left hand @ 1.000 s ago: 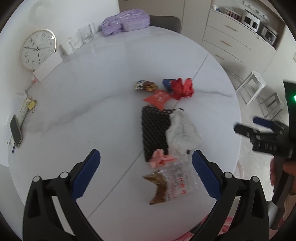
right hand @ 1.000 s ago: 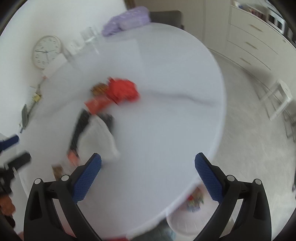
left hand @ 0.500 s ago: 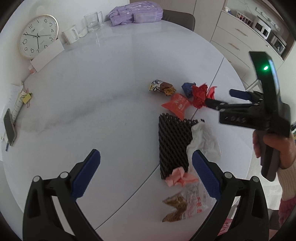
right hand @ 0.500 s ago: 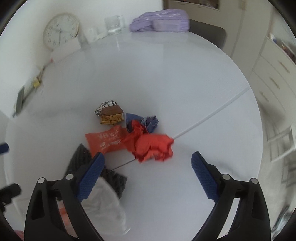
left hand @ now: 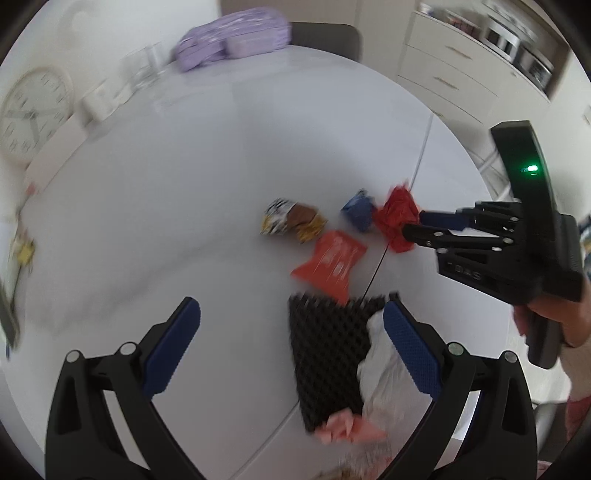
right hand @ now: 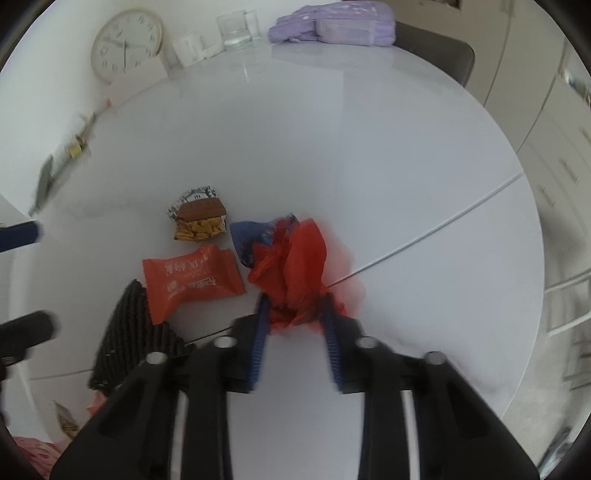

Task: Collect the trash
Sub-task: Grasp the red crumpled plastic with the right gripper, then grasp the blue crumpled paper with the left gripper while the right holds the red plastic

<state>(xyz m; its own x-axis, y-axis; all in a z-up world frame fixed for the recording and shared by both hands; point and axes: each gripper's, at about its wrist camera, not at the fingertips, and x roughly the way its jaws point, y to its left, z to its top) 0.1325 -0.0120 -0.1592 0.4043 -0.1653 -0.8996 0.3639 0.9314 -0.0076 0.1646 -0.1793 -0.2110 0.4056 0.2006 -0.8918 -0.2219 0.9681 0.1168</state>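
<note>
Trash lies on a round white table (left hand: 155, 206). My right gripper (right hand: 295, 314) is shut on a crumpled red wrapper (right hand: 295, 266), also seen in the left wrist view (left hand: 397, 218). Beside it lie a blue wrapper (right hand: 251, 236), an orange packet (right hand: 190, 280), a brown and yellow snack wrapper (right hand: 199, 219) and a black foam net (left hand: 325, 354). White crumpled plastic (left hand: 384, 373) and a pink scrap (left hand: 343, 430) lie on the net. My left gripper (left hand: 291, 347) is open and empty above the net's left side.
A wall clock (right hand: 125, 42), glasses (right hand: 238, 27) and a purple bag (right hand: 332, 22) stand at the table's far side. A dark chair (right hand: 439, 51) is behind the table. White drawers (left hand: 461, 74) stand at the right.
My right gripper has moved onto the red wrapper and closed on it. My left gripper has shifted forward, so the trash sits lower in its view.
</note>
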